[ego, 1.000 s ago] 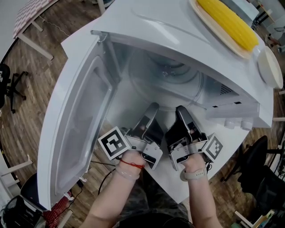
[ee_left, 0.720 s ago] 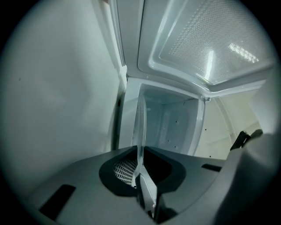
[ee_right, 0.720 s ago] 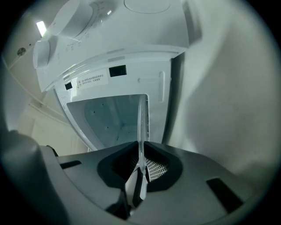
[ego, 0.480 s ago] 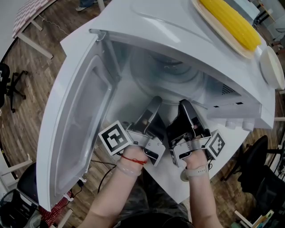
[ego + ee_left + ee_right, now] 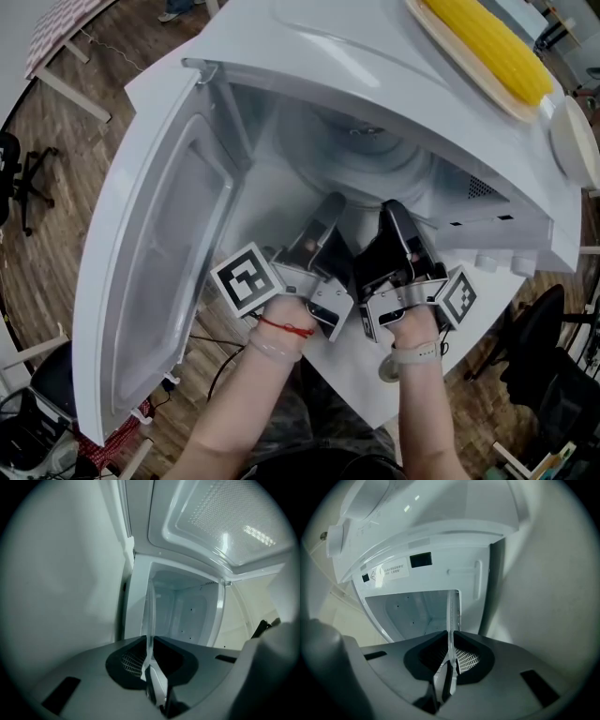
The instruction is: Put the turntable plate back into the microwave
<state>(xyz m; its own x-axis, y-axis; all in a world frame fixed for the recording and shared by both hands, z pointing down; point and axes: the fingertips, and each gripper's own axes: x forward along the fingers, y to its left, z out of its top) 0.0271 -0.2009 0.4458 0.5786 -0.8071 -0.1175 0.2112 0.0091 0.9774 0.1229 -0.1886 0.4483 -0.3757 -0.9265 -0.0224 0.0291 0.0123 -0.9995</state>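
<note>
The left claw point(image 5: 326, 211) and right claw point(image 5: 394, 214) each pinch the near rim of the glass turntable plate point(image 5: 367, 155), which sits partly inside the microwave point(image 5: 309, 47) cavity. Keep both sides level, slide deeper, then lower centred. The hub underneath is hard to see, probably hidden by the glass.

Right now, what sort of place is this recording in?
Probably a lab or office workspace, not a home kitchen: a swivel office chair on a wood-plank floor, and a white microwave standing on a plain table.

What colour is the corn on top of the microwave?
Bright yellow. The corn shows best in the head view.
</note>
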